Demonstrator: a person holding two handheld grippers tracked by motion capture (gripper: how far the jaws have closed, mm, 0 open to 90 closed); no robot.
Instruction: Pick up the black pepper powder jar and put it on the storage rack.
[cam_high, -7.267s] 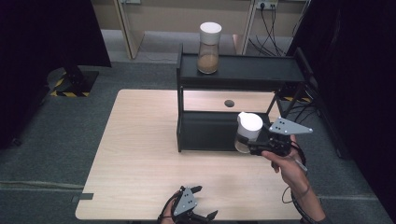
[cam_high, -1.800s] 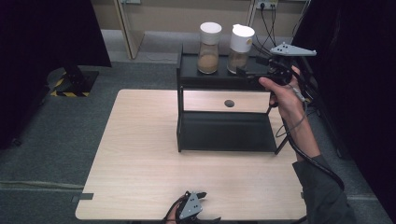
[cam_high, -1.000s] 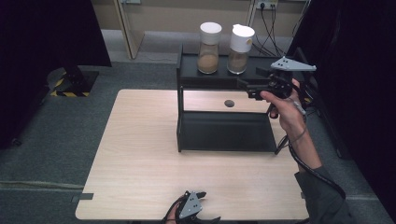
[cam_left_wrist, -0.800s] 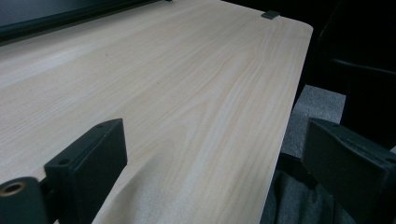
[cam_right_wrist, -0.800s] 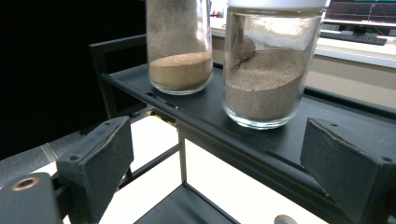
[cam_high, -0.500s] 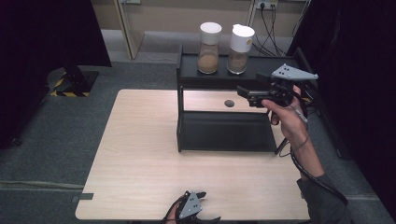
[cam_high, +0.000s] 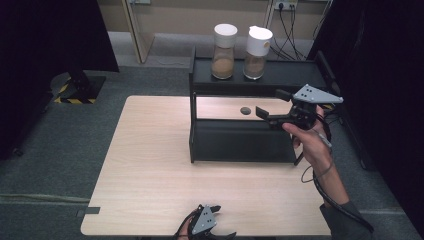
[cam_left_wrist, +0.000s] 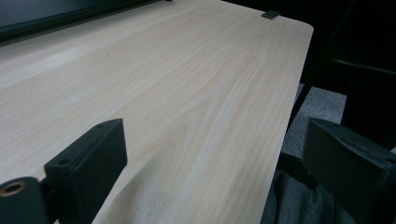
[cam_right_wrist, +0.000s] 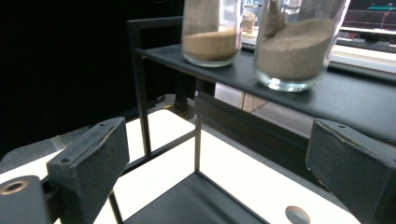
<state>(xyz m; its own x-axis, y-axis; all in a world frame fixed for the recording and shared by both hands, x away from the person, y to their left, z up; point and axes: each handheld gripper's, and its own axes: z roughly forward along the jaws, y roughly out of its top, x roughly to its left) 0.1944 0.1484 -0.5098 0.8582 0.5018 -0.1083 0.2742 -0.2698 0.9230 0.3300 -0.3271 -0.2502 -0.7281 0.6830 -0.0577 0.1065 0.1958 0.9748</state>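
Two jars on the rack's top shelf; right gripper released and clear of them.

The right-hand jar (cam_high: 258, 52), white-capped and part filled with tan powder, stands upright on the top shelf of the black rack (cam_high: 200, 125), just beside a second, like jar (cam_high: 224, 51) to its left; the two stand close together, and whether they touch cannot be told. The right gripper (cam_high: 274, 102) is held in the air in front of the shelf's right end, below and apart from the jars, pointing left; its jaws have just been opening and stand wide with nothing between them. A small dark disc (cam_high: 245, 110) lies on the table (cam_high: 150, 165) behind the rack. The left gripper (cam_high: 216, 221) sits at the table's near edge, jaws spread and empty.
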